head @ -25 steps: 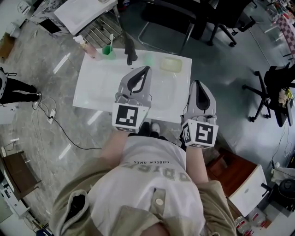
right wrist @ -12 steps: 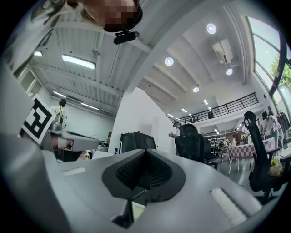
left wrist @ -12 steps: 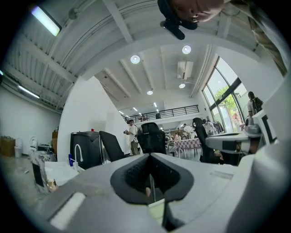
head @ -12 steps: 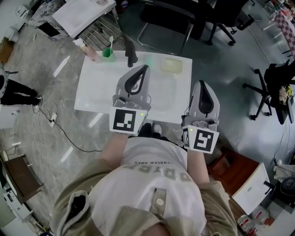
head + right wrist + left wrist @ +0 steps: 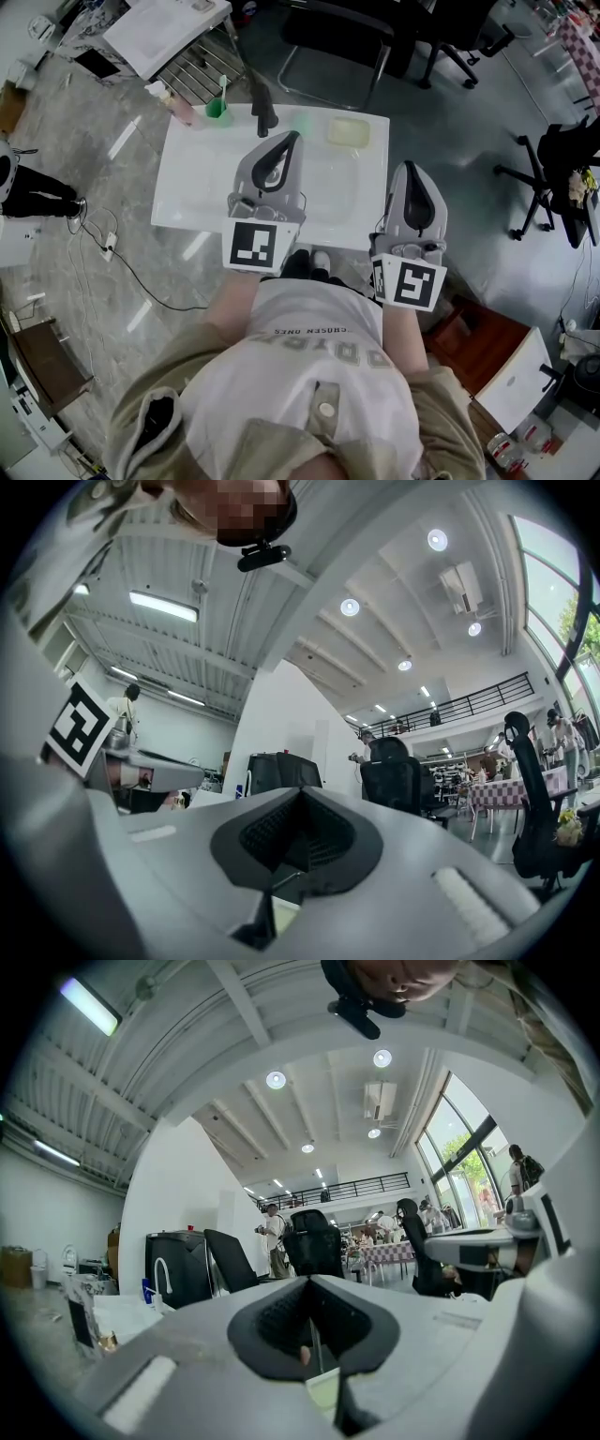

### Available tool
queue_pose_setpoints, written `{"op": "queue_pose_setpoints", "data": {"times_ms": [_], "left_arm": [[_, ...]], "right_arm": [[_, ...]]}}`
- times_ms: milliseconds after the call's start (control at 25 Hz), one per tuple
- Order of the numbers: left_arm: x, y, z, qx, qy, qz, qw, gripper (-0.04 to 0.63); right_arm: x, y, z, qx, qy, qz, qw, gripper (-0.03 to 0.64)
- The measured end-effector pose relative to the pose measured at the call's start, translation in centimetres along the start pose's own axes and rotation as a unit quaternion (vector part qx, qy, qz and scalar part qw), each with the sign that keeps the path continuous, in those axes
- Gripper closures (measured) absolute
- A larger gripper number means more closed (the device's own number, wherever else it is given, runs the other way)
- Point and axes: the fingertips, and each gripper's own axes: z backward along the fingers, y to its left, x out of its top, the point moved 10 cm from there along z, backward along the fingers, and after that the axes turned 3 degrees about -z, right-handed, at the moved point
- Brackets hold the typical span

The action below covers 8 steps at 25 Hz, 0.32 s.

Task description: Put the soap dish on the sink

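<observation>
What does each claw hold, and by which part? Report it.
Nothing. The left claw and right claw are both shut and empty; the soap dish sits apart from them on the far corner of the sink.

Head camera looks steeply down past the person's chest onto the white sink (image 5: 187, 187), the left gripper (image 5: 294, 139) and the right gripper (image 5: 410, 169). Each gripper camera rides close behind its own fingers (image 5: 206, 1344), facing level across the hall. Both share the black office chair (image 5: 314, 1239) and balcony railing (image 5: 352, 1185).
</observation>
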Motion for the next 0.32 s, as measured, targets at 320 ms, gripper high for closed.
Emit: {"op": "queue_pose_setpoints", "data": {"times_ms": [320], "left_arm": [[-0.42,-0.07,0.05,0.002,0.01,0.005,0.9999,0.588]], "right_arm": [[0.2,-0.27,0.22,0.001,0.001,0.004,1.0,0.618]]}}
